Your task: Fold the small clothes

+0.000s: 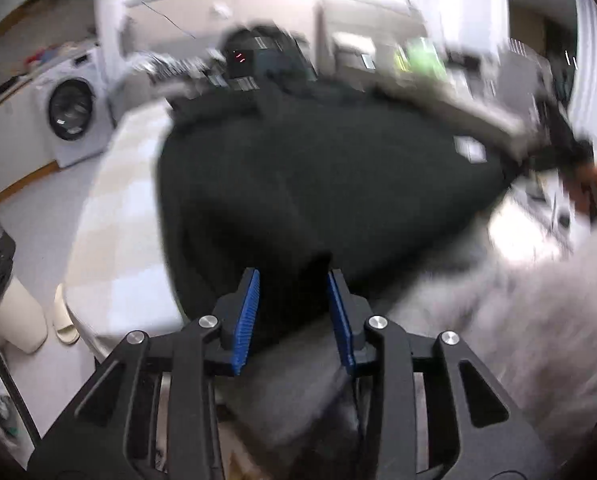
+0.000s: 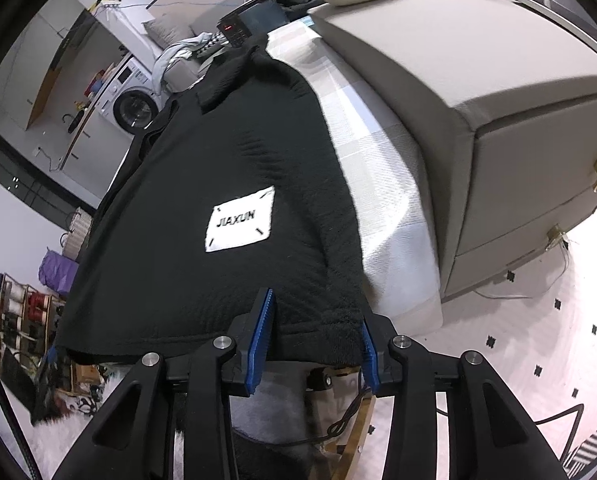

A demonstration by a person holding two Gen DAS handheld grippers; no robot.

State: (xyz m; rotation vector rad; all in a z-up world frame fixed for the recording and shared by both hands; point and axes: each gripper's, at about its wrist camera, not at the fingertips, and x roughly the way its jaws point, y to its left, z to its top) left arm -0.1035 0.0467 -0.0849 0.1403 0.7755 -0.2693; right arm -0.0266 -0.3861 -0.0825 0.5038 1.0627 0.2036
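A black knitted garment (image 2: 234, 152) with a white sewn label (image 2: 240, 220) lies spread over a pale checked cover (image 2: 382, 168). In the right wrist view my right gripper (image 2: 316, 330) holds the near hem, the cloth bunched between its blue pads (image 2: 264, 328). The left wrist view is blurred. There the same black garment (image 1: 318, 184) fills the middle, and its near edge sits pinched between the blue pads (image 1: 250, 304) of my left gripper (image 1: 292, 282). A pale fluffy sleeve (image 1: 538, 320) crosses the lower right.
A grey padded box (image 2: 498, 92) with brass latches borders the cover on the right. A washing machine (image 1: 72, 108) stands at the back left. A slipper (image 1: 64, 320) lies on the floor. A rack of thread spools (image 2: 18, 320) stands lower left.
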